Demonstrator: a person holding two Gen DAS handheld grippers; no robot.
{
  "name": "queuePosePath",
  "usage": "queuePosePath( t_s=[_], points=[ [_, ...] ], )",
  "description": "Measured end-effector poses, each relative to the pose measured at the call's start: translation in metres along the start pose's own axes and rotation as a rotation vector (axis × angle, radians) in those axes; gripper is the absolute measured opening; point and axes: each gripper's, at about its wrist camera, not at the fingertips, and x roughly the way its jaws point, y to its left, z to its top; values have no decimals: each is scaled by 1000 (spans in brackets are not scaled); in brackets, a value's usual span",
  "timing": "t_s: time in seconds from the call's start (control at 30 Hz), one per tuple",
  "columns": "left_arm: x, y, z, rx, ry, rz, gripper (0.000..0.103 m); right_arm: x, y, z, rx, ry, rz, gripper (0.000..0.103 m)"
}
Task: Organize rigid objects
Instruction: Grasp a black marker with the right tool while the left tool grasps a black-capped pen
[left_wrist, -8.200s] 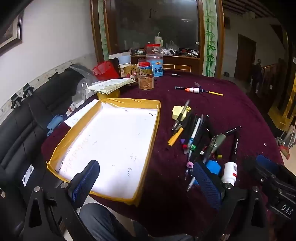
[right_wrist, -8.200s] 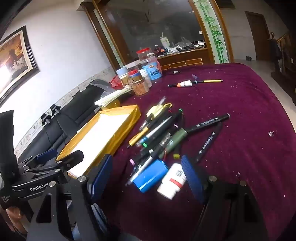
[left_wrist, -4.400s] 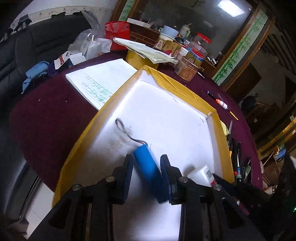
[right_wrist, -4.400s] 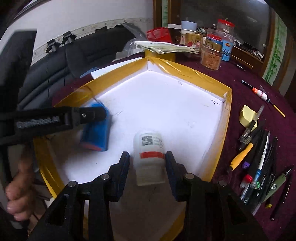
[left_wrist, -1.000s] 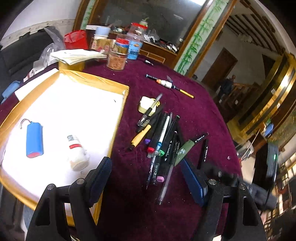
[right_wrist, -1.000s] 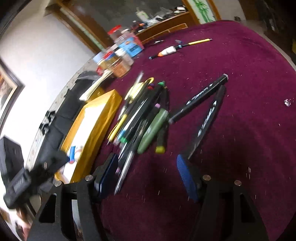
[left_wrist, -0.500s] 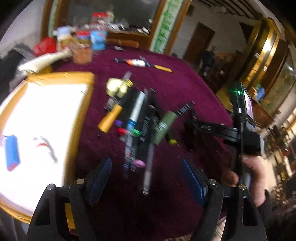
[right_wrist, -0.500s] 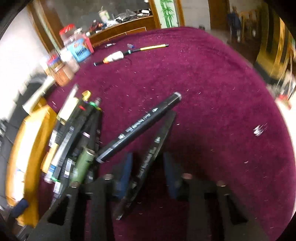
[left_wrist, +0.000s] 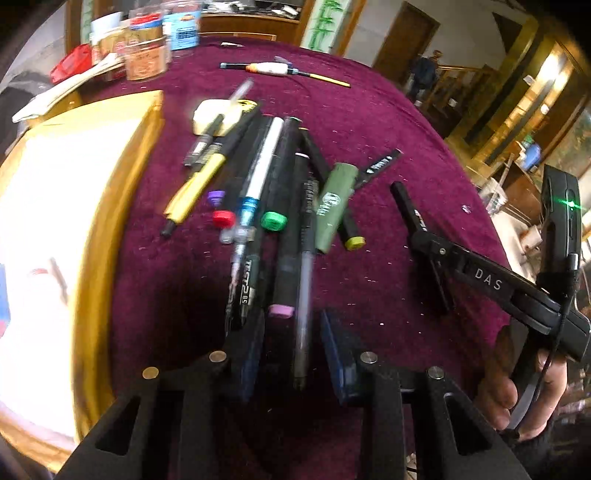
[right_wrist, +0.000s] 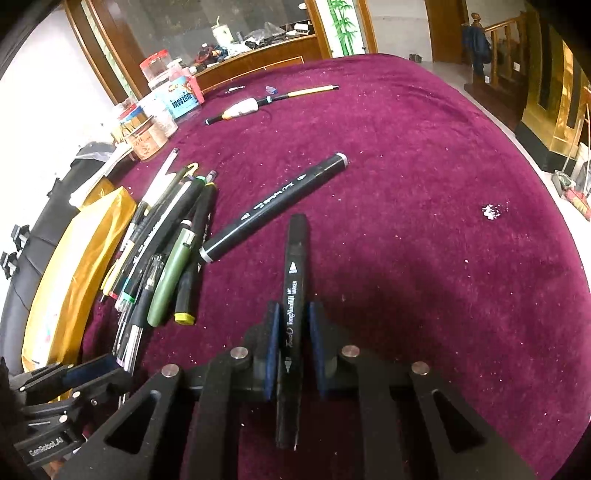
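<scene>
My right claw (right_wrist: 291, 350) is clamped on a black marker (right_wrist: 293, 295), pads pressing both flats, jaws having just been closing. The marker lies on the maroon cloth (right_wrist: 424, 221) w/ its tip pointing away from me, apart from the pen pile (right_wrist: 166, 251) to its left. My left claw (left_wrist: 291, 354) has just been closing too, around a clear pen (left_wrist: 304, 280) at the pile's near edge. The pen sits between the pads, but a gap shows each side, so not gripped yet. A pink-capped marker (left_wrist: 284, 258) sits right beside it.

To do this well: right side, lift straight up, keep the marker level, then carry it to the yellow tray (left_wrist: 122, 192) on the left. The grip is nearer the back end, so I expect a nose-down tilt; go slow. Left side, finish closing on the clear pen only and don't pinch the pink-capped one along w/ it. Lift clear before swinging over the tray rim.

Writing: marker reads "Touch", "TongYuanRUI", "ART MARKER". A pen in the pile reads "TEST 2", "0.5". Right claw's arm says "DAS"; left claw's body says "GenRobot.AI". Jar labels too blurred to read.
</scene>
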Motion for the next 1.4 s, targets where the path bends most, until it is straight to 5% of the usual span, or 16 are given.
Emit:
queuePosePath(
  t_s=[0.13,0.23,0.27,0.4,0.77,0.93,1.1,1.23,1.4],
  points=[
    [-27,-3,-2,0,-84,-31,56,2,-6,4,14,16,37,16],
    [-20,-20,3,65,-90,-64,57,0,-10,2,28,11,52,16],
    [-12,-25,6,87,-76,-57,56,0,-9,1,26,8,46,16],
    [14,-24,19,69,-56,-7,27,0,-5,0,19,0,31,16],
    [14,-23,19,93,-15,-29,25,0,-7,1,32,-2,47,16],
    [30,-29,21,126,20,30,25,1,-6,0,29,-3,39,16],
    [33,-28,22,160,-35,113,8,1,-4,0,11,-4,29,17],
    [21,-11,19,94,-75,35,7,2,1,0,-16,-6,2,17],
    [-6,0,18,9,-157,68,7,3,16,-3,-86,-13,-73,15]
  ],
)
